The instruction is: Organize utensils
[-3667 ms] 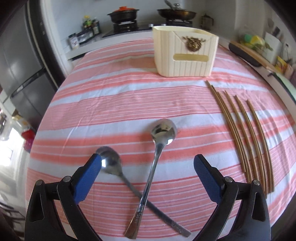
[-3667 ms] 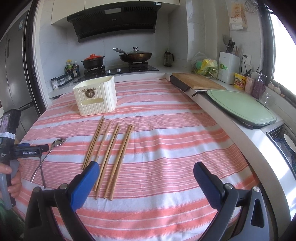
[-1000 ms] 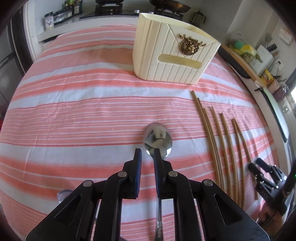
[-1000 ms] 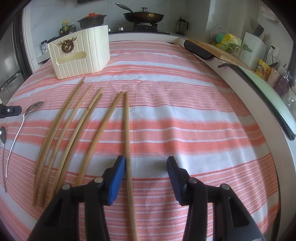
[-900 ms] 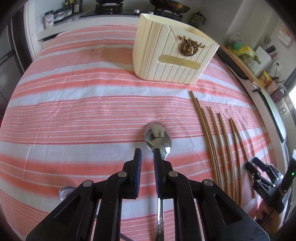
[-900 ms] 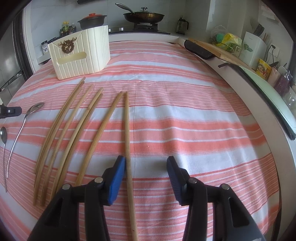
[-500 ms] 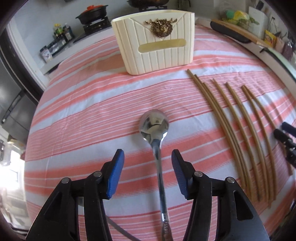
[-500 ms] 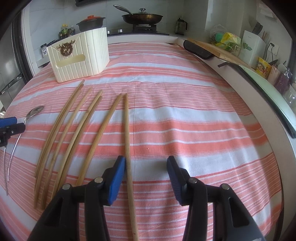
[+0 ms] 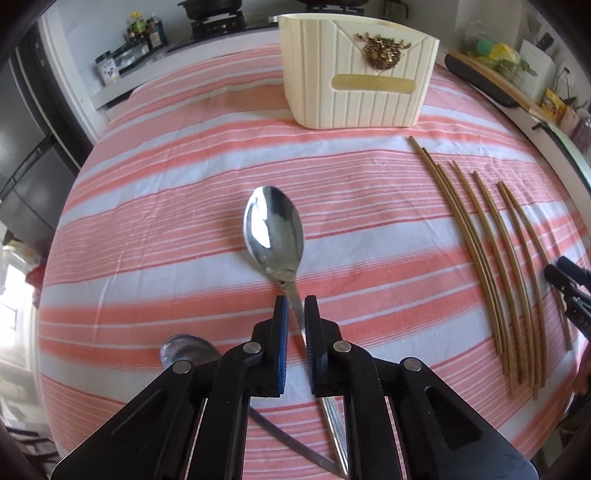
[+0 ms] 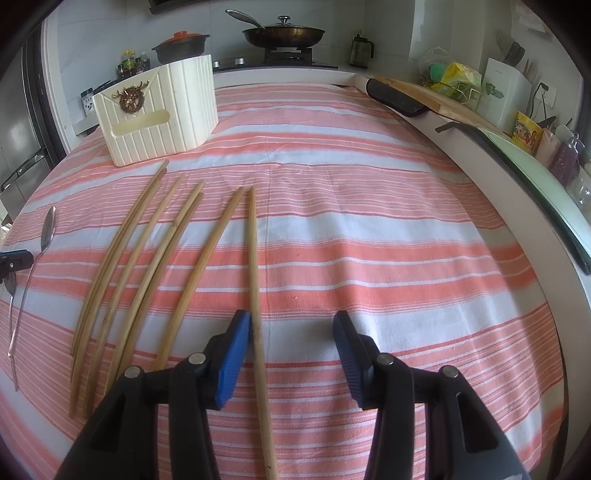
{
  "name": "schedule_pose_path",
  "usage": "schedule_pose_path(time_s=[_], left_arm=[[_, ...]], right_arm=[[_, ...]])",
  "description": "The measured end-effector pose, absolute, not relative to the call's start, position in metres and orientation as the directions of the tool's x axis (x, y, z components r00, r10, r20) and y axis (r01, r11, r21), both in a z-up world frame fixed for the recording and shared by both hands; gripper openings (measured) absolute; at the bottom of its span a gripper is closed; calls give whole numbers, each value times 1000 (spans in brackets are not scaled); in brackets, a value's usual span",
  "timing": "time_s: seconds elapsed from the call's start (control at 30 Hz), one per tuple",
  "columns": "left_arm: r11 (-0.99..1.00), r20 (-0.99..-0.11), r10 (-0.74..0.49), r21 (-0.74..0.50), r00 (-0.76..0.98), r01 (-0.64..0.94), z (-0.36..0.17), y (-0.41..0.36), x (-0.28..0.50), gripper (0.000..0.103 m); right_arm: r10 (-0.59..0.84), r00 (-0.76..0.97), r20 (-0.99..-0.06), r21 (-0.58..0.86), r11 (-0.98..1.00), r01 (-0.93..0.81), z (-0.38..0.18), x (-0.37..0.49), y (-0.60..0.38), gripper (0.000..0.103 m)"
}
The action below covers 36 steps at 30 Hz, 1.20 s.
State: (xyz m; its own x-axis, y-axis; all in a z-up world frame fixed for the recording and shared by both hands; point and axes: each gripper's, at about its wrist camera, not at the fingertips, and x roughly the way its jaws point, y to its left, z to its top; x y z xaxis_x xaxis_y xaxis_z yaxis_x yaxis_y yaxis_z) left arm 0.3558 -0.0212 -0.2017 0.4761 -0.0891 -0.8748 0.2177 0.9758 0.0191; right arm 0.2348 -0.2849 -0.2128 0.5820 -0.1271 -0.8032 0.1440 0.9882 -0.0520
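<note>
A steel spoon (image 9: pixel 273 229) lies bowl-forward on the striped cloth. My left gripper (image 9: pixel 295 314) is closing tight on its neck, and the blue pads (image 9: pixel 281 325) press it from both sides. A second spoon (image 9: pixel 184 350) lies under the left finger, its handle crossing beneath. Several wooden chopsticks (image 9: pixel 491 251) lie in a fan to the right. My right gripper (image 10: pixel 291 328) stands open over the cloth. The rightmost chopstick (image 10: pixel 255 277) runs just inside its left finger, untouched. The cream ribbed utensil holder (image 9: pixel 354 74) stands upright at the back, and the right wrist view shows the holder (image 10: pixel 159 110) too.
The table's curved right edge (image 10: pixel 480 177) meets a counter with a cutting board (image 10: pixel 424 92) and a green mat. A stove with a pan (image 10: pixel 284 35) and a pot stands behind the holder. A dark fridge (image 9: pixel 22 155) is at the left.
My left gripper was shut on the spoon, opened wide half a second ago, and is now shut on its neck again. The bowl looks larger and nearer. The right gripper has not moved.
</note>
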Motion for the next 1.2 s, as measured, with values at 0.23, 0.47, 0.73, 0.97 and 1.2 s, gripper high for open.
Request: schedule_pose_path(time_s=[0.23, 0.47, 0.73, 0.97, 1.2], left_arm=[[985, -847, -142, -67, 512, 161, -194, -8, 349, 69], [989, -859, -72, 5, 507, 150, -211, -25, 363, 69], [994, -880, -99, -64, 465, 89, -214, -13, 397, 68], [995, -888, -56, -12, 455, 99, -218, -26, 414, 57], [992, -861, -120, -85, 494, 92, -199, -15, 416, 41]], right_arm=[[-93, 551, -829, -41, 994, 106, -211, 238, -288, 47], [-60, 532, -844, -59, 998, 18, -211, 254, -284, 47], [-12, 467, -884, -55, 995, -79, -209, 320, -280, 48], [18, 388, -921, -36, 991, -130, -207, 351, -277, 17], [114, 418, -901, 96, 993, -65, -200, 368, -295, 6]])
